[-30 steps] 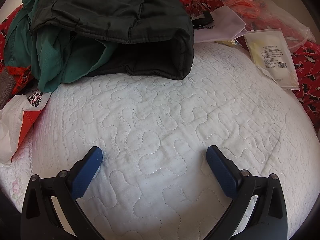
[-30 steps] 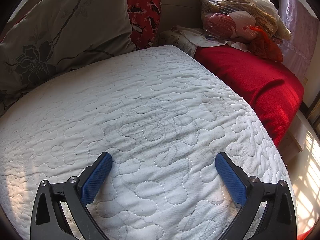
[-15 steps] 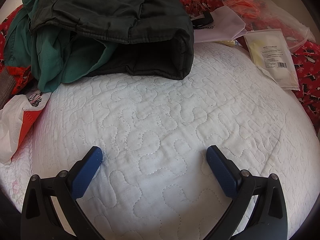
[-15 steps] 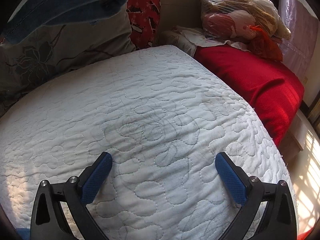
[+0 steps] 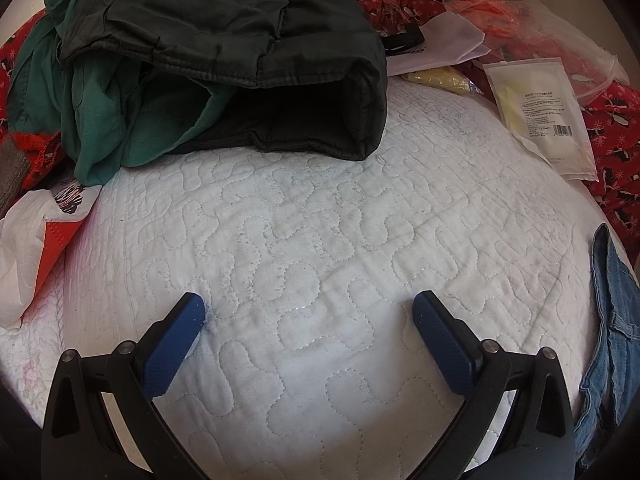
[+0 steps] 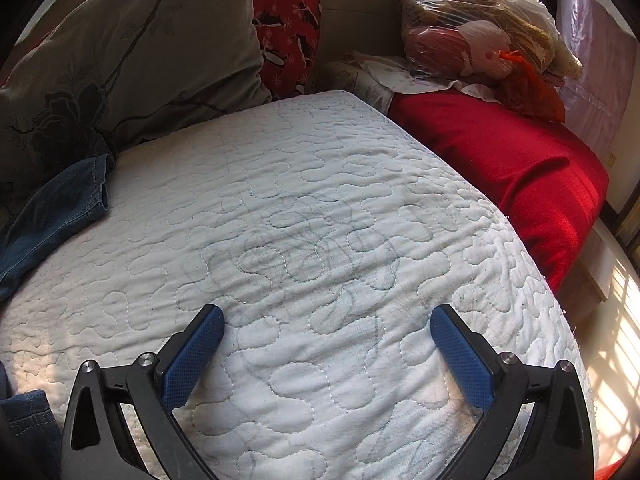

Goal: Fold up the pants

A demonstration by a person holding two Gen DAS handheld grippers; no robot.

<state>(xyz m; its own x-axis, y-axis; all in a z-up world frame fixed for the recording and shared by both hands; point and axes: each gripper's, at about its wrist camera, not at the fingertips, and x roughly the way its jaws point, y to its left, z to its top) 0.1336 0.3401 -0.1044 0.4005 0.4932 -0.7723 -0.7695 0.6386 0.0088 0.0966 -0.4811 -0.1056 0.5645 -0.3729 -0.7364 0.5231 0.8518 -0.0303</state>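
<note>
- Pants [image 5: 612,344], blue denim, show in your left wrist view only as a rumpled strip at the right margin of the white quilt [image 5: 320,240]; no fold is visible on them, so by my reading the folding is all ahead of you.
- Your left gripper [image 5: 310,308] hangs over the quilt's bare middle, jaws spread wide and empty. A dark garment [image 5: 240,40] sits at the quilt's far edge.
- In your right wrist view a denim leg [image 6: 52,216] lies across the quilt's [image 6: 320,240] left side, against the grey pillow [image 6: 120,60].
- Your right gripper [image 6: 326,316] is likewise wide open, gripping nothing, well apart from the denim.
</note>
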